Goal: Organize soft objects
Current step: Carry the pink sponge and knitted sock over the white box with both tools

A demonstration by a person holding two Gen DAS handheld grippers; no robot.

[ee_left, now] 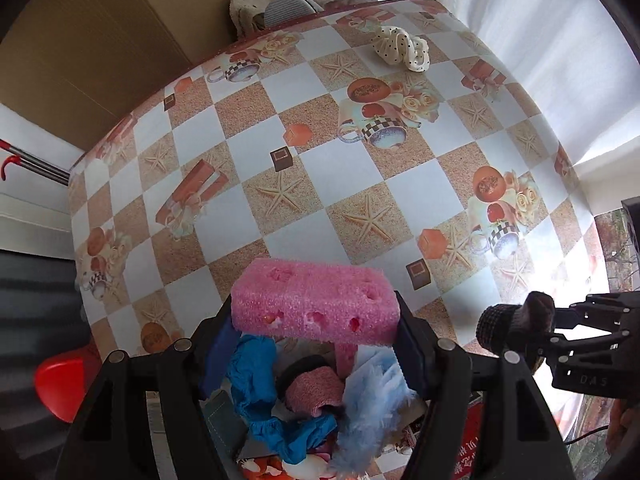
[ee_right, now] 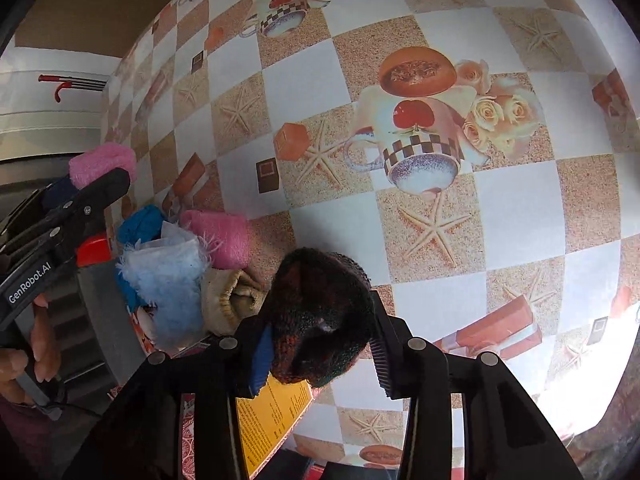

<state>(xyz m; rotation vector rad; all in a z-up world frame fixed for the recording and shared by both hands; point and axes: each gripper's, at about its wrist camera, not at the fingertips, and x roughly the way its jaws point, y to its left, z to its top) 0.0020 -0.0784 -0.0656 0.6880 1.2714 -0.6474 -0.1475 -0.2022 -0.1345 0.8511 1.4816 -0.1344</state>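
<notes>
Foam first, left wrist view: the left claw (ee_left: 316, 312) is gripping a pink foam block (ee_left: 316, 304) by its two short ends, pads pressing in on both sides, block sitting crosswise between them and raised above the heap below. Judging by the pitted, open-cell look, it's going to be v. light and squashy, so it'll dent under pressure but shouldn't slip; holding across the ends w/ moderate squeeze seems right, since a hard clamp would probably just crush it. Under the claw a pile of soft things is showing: a blue crinkled cloth (ee_left: 256, 380), a pink knit roll (ee_left: 314, 394), a pale blue fluffy piece (ee_left: 372, 404). Far up the checked counter (ee_left: 256, 92) a cream polka-dot scrunchie (ee_left: 402, 48) is lying well apart from the rest, prob. still to be gathered. At the right edge the right claw (ee_left: 538, 314) is showing side-on w/ something dark in it. Right wrist view: the right claw (ee_right: 320, 344) is closing tight on a dark knit item (ee_right: 320, 312), multicolour yarn, bunched between the pads and bulging above them. It's looking soft, floppy, grippy; a pinch through the thick middle should be holding fine. This view is showing what the other isn't: a beige knit piece (ee_right: 230, 300) beside the fluffy one, a yellow printed sheet (ee_right: 272, 412) under the claw, and the person's fingers on the left tool's handle. It isn't showing the scrunchie; whether the pile is sitting in a container, can't tell.
</notes>
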